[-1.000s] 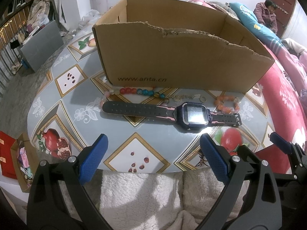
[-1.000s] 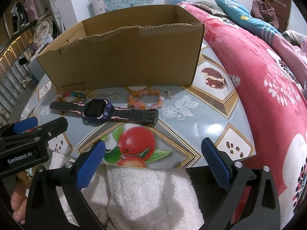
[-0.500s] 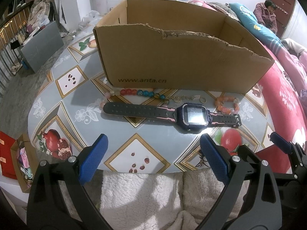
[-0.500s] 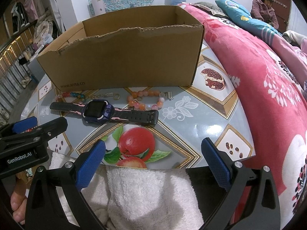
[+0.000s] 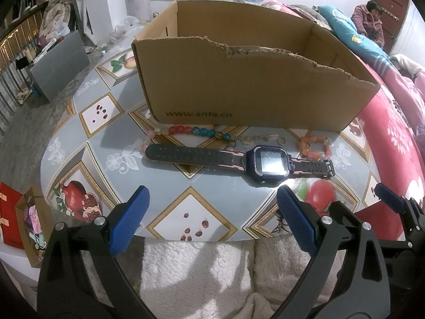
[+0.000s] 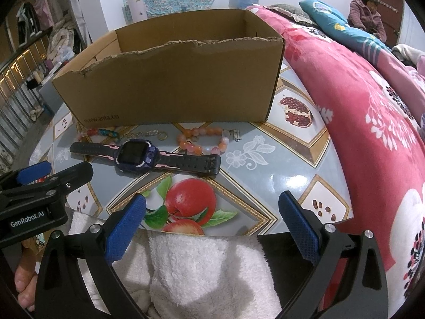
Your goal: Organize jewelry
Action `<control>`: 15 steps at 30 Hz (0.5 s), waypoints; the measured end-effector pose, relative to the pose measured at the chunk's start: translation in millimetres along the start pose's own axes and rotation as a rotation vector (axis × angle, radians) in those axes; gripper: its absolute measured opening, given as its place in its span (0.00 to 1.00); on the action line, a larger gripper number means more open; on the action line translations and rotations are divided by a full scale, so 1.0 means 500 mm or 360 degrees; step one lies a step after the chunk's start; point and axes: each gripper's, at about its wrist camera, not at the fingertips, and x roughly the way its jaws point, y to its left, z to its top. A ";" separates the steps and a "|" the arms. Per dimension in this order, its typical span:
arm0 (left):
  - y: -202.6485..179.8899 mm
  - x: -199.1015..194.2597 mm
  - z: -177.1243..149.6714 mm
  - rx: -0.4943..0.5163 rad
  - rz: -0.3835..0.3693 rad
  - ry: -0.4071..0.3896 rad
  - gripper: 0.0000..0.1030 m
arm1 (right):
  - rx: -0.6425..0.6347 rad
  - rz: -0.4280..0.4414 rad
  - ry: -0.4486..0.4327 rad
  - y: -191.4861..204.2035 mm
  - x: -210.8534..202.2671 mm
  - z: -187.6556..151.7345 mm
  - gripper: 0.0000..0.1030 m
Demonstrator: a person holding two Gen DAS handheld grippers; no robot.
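Right wrist alone shows thumb (image 6: 25,284).

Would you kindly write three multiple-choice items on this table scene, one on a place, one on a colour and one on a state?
1. Where does the watch lie?
A. inside the cardboard box
B. on the table in front of the cardboard box
C. on the red blanket

2. What colour are the pads on the gripper fingers?
A. blue
B. yellow
C. white

3. How do the left gripper and right gripper stand?
A. both shut on beads
B. one holds the watch
C. both open and holding nothing

Key: 1 B, it lies flat on the tabletop before the box wall. 2 A, the textured pads are blue. 3 C, the fingers are spread wide with nothing between them.
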 end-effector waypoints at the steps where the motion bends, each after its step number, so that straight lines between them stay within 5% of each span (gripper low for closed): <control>1: 0.001 -0.001 -0.001 0.0000 0.0000 -0.0003 0.90 | -0.0002 -0.0001 0.0000 0.001 0.000 -0.001 0.95; 15: 0.005 0.001 -0.002 -0.0003 0.0005 -0.0006 0.90 | 0.0003 0.0000 0.0001 0.000 0.002 -0.003 0.95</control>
